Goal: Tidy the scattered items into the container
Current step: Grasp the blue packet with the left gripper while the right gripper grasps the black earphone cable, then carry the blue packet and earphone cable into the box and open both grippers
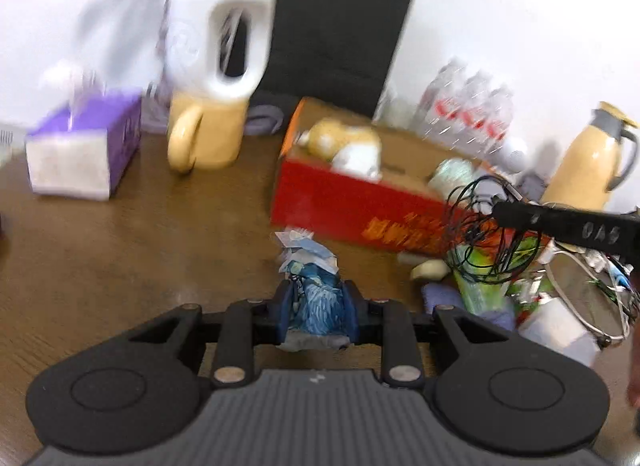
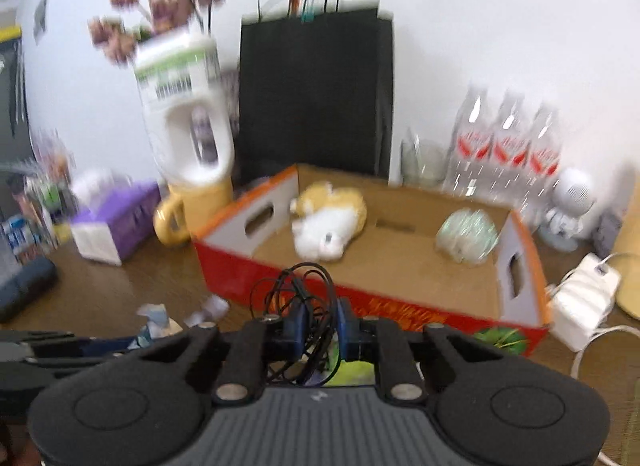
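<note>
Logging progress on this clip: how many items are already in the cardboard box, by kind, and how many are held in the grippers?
In the cardboard box:
Plush toy: 1
Pale green bundle: 1
Held:
Blue-and-white packet, left gripper: 1
Black cable, right gripper: 1
Total: 4

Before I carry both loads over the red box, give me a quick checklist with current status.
1. Left gripper shut on the blue-and-white packet: ok.
2. Right gripper shut on the black cable bundle: ok.
3. Cable loops clear of the other clutter: cannot tell.
4. Red box open on top: ok.
5. Free floor between the plush toy and the pale roll: ok.
</note>
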The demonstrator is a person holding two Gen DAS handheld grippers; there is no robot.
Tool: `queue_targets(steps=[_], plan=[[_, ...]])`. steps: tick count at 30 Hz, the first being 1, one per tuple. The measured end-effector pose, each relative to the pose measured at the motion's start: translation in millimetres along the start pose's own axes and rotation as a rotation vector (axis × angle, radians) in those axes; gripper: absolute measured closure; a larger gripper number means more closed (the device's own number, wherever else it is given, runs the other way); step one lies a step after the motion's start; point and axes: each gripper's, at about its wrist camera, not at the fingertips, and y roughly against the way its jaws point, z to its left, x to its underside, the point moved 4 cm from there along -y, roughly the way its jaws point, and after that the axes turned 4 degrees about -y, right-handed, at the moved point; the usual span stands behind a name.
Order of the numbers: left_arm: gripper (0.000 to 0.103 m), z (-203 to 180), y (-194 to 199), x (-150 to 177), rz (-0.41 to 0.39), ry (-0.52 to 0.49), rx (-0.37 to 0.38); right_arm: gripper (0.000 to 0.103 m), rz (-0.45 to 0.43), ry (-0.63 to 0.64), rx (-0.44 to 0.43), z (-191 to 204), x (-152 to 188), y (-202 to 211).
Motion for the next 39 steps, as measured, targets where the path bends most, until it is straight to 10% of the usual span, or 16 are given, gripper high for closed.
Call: queue_targets(steps=[12, 24, 39], plan=[[0.076, -45.3, 80.1, -2.8, -0.132, -0.093, 0.024, 0.091, -0.25, -0.134, -0.028, -32.5, -7.6, 139.5], [0.075, -76.0, 138.4, 28.0, -0.178, -0.2, 0.034, 0.091, -0.281, -0.178, -0.055, -26.1, 55.7, 215.2], [0.074, -110.0, 52.8, -97.6, -0.23, -0.224, 0.132, 0.091, -0.344, -0.163, -0.058, -57.5, -48.1, 154.2]])
